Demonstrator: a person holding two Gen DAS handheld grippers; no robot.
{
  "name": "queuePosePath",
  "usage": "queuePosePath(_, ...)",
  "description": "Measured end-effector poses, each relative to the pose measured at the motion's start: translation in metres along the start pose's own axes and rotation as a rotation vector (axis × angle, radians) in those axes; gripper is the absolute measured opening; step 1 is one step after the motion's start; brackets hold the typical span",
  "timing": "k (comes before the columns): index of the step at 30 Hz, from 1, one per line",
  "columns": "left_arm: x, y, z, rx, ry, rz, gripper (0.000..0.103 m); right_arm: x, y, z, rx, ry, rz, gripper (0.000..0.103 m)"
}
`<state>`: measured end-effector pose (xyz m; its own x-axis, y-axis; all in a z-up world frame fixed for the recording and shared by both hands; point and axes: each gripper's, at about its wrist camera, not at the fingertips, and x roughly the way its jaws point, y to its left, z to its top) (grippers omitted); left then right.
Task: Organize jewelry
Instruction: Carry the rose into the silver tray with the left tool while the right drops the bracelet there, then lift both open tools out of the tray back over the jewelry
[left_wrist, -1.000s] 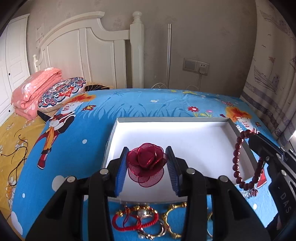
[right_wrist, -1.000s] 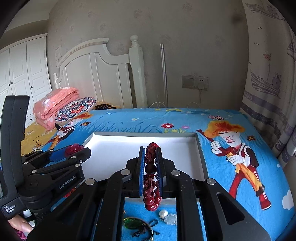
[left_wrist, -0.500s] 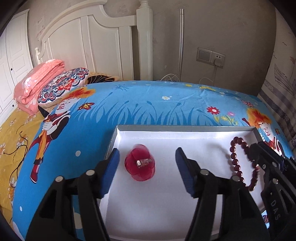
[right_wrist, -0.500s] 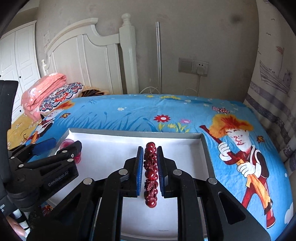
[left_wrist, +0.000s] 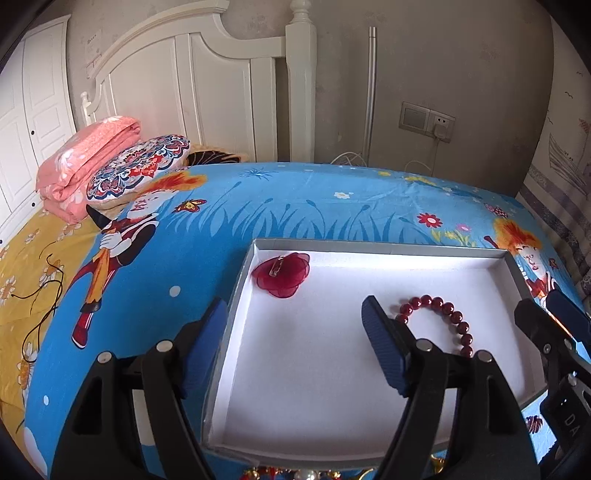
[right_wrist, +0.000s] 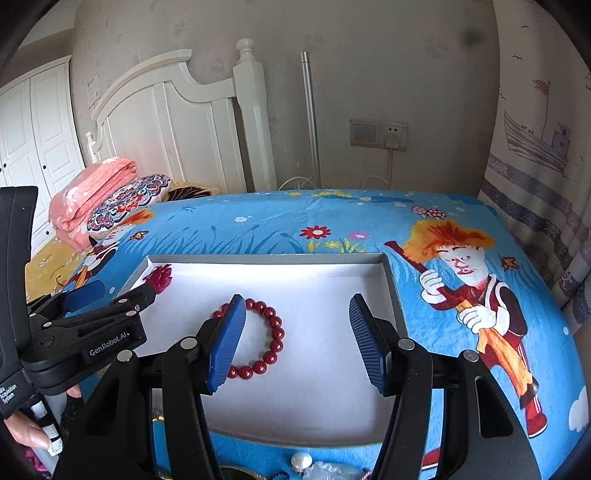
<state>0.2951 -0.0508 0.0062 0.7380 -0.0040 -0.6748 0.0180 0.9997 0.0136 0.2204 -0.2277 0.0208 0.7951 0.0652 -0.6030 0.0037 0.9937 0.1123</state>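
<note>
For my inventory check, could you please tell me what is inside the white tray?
The white tray holds a red flower brooch and a red bead bracelet; gripper fingers hide part of its floor.

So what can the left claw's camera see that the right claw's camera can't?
Only the left wrist view shows the metal pin on the back of the red fabric flower brooch, and the black cord on the yellow sheet.

Only the right wrist view shows a white pearl on the bedspread in front of the tray, and the person's fingers.

Both show the white tray, the red bead bracelet lying in it, the pink folded quilt, and both claws open: left claw, right claw.
</note>
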Motion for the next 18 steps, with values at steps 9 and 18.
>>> queuePosePath(9,-0.056,0.005,-0.046,0.013,-0.080,0.024,0.085,-0.054,-0.004,-0.052,-0.026,-0.013,0.014,0.056)
queuePosePath(18,-0.086,0.009,-0.101,0.004,-0.084,0.004,0.085,-0.079,-0.010,-0.097,-0.020,0.003,0.014,0.056)
